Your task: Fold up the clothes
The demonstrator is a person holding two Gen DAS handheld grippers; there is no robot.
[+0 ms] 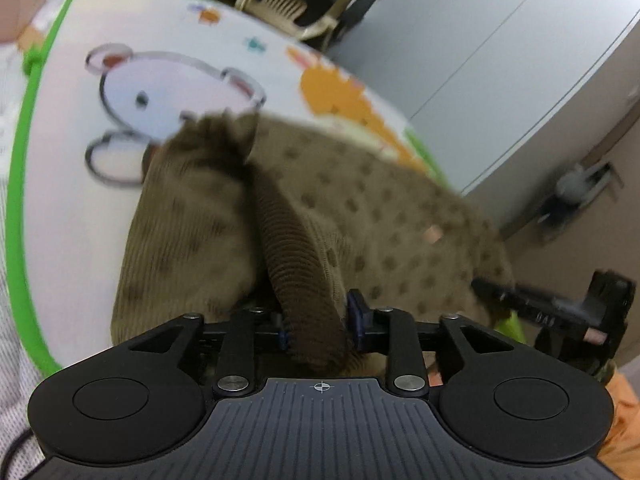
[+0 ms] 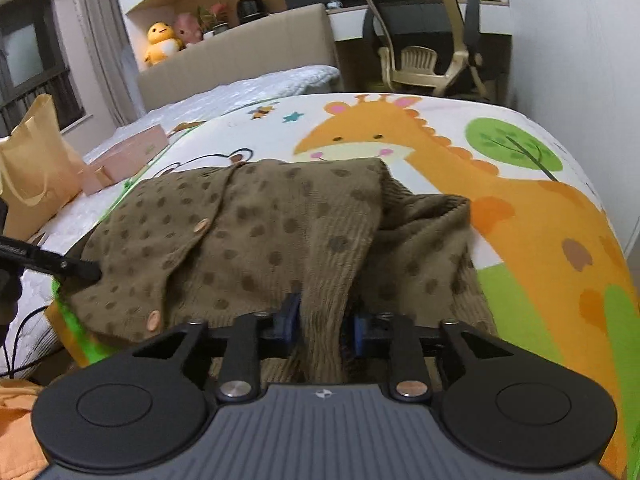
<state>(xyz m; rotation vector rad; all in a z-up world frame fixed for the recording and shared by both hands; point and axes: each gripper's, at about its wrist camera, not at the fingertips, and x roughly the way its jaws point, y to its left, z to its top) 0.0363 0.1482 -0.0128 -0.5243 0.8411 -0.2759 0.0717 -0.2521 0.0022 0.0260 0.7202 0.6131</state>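
Observation:
A brown knitted cardigan [image 2: 256, 232] with darker dots and wooden buttons lies bunched on a cartoon play mat [image 2: 520, 208]. It also shows in the left wrist view [image 1: 380, 216]. My left gripper [image 1: 318, 320] is shut on the cardigan's dark ribbed hem [image 1: 296, 260], which stands up between the blue pads. My right gripper [image 2: 324, 320] is shut on a fold of the cardigan near its front edge. The left gripper's tip [image 2: 52, 264] shows at the left of the right wrist view, touching the cardigan's left edge. The right gripper [image 1: 560, 312] shows at the right in the left wrist view.
The mat [image 1: 80, 200] has a green border and lies on a white bed. A pink box [image 2: 128, 152] and a yellow bag [image 2: 32, 168] sit at the left. An office chair [image 2: 424, 36] and a wall stand behind. Orange cloth [image 2: 16, 432] lies at the near left.

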